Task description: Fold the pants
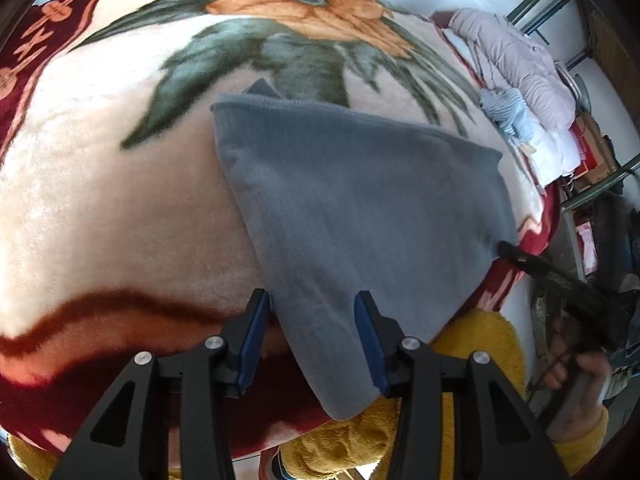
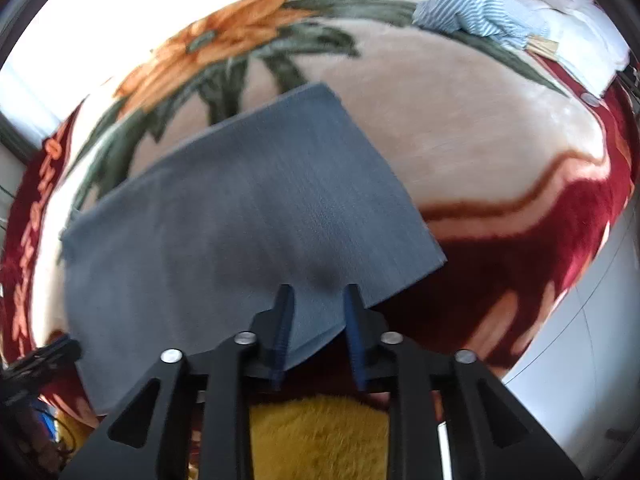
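Observation:
The grey pants (image 1: 360, 208) lie folded into a flat panel on the floral blanket (image 1: 100, 200), hanging a little over its near edge. My left gripper (image 1: 314, 300) is open, its blue-padded jaws standing on either side of the near left corner of the pants, not clamped. In the right wrist view the pants (image 2: 240, 216) fill the middle. My right gripper (image 2: 316, 292) is open with the near right edge of the pants between its jaws. The right gripper also shows in the left wrist view (image 1: 516, 254), at the pants' right corner.
A pink padded jacket (image 1: 516, 52) and a blue striped cloth (image 2: 472, 8) lie at the far end of the bed. A yellow fleece sleeve (image 2: 320, 436) is under the grippers. Shelves and clutter (image 1: 592, 184) stand to the right of the bed.

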`<state>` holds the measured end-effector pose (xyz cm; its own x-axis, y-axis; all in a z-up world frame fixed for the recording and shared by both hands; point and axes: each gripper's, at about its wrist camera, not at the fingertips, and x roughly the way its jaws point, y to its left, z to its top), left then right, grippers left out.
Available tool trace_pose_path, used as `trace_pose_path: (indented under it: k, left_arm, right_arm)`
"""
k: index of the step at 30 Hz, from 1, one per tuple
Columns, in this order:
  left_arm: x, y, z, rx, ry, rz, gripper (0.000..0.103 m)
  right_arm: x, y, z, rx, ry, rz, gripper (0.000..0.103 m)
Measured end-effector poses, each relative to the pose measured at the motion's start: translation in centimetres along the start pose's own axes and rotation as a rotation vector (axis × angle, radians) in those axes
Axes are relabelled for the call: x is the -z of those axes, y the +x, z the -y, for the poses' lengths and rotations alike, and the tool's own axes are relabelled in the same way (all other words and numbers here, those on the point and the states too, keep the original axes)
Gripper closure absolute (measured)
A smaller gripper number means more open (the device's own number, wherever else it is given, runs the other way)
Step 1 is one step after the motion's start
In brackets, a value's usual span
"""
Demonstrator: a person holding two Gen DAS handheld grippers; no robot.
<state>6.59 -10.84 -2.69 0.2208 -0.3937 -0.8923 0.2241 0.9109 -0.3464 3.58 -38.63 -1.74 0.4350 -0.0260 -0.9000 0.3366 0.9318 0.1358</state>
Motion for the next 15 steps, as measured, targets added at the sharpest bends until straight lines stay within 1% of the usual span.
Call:
trace_pose_path:
  k: [2, 7, 11, 15]
  left_arm:
    - [0.1, 0.6, -0.2, 0.003, -0.019, -0.013, 0.057]
    - [0.1, 1.1, -0.2, -0.01, -0.025, -0.005, 0.057]
    - [0.0, 1.4, 0.0, -0.016, -0.02, -0.003, 0.052]
    - [0.0, 1.8, 0.5, -0.028, 0.009, 0.009, 0.049]
  right_arm:
    - [0.3, -0.9, -0.2, -0.016, 0.002, 0.011, 0.07]
    - [1.7, -2.9, -0.4, -0.035, 0.005, 0.036, 0.07]
    - [2.1, -3.0, -0.8, -0.05, 0.015, 0.037, 0.07]
    - [2.6, -2.9, -0.7, -0.068, 0.027, 0.028, 0.07]
